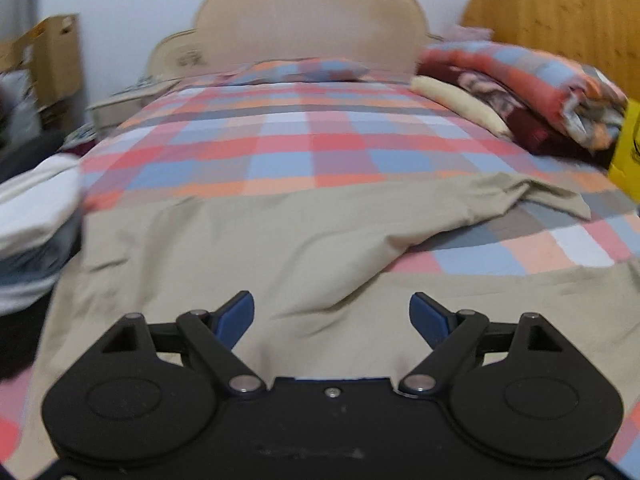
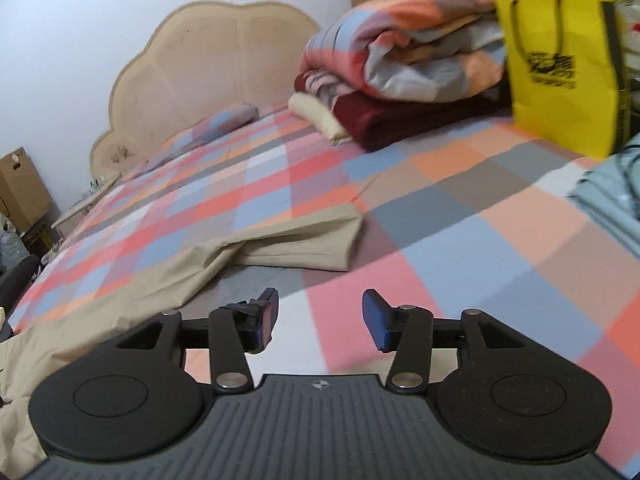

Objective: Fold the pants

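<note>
Beige pants (image 1: 240, 240) lie spread and wrinkled on the checked bedsheet (image 1: 280, 140). In the left wrist view one leg runs off to the right, its hem (image 1: 560, 200) rumpled, and a second beige strip crosses the lower right. My left gripper (image 1: 332, 314) is open and empty, just above the pants' wide part. In the right wrist view the pants (image 2: 280, 236) lie ahead and to the left, the leg end folded. My right gripper (image 2: 320, 320) is open and empty over bare bedsheet (image 2: 460, 248), to the right of the pants.
A beige headboard (image 1: 312, 20) stands at the far end with a checked pillow (image 1: 304, 70). Folded quilts and blankets (image 2: 400, 64) and a yellow bag (image 2: 560, 64) sit at the back right. A pile of clothes (image 1: 32, 216) lies at the left. A cardboard box (image 2: 20, 188) stands beside the bed.
</note>
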Available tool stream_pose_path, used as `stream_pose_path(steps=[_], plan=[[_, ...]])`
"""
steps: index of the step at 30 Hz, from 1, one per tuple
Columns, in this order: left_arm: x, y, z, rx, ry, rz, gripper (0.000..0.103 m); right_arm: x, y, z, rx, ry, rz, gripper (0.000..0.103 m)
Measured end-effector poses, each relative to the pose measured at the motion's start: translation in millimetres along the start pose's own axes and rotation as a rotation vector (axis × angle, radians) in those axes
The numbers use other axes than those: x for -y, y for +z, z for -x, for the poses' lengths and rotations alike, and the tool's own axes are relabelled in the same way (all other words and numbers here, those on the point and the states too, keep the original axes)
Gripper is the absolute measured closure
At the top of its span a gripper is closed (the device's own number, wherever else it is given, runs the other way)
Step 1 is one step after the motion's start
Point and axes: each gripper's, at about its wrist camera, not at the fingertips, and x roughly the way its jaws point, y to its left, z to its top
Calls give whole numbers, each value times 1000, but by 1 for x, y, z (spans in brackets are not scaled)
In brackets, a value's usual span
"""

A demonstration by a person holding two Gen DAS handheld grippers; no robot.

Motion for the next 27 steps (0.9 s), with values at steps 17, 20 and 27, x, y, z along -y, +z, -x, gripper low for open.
stream_pose_path(steps=[17, 20, 27], plan=[[26, 14, -114, -45, 5, -237, 77, -9, 36, -160, -134, -251, 89, 94], [16, 27, -103, -27, -36, -169, 97, -14, 57, -142, -45, -221, 107, 100], [-7, 25, -47, 12, -114, -84, 97, 17, 87, -66, 129, -297, 169, 98]])
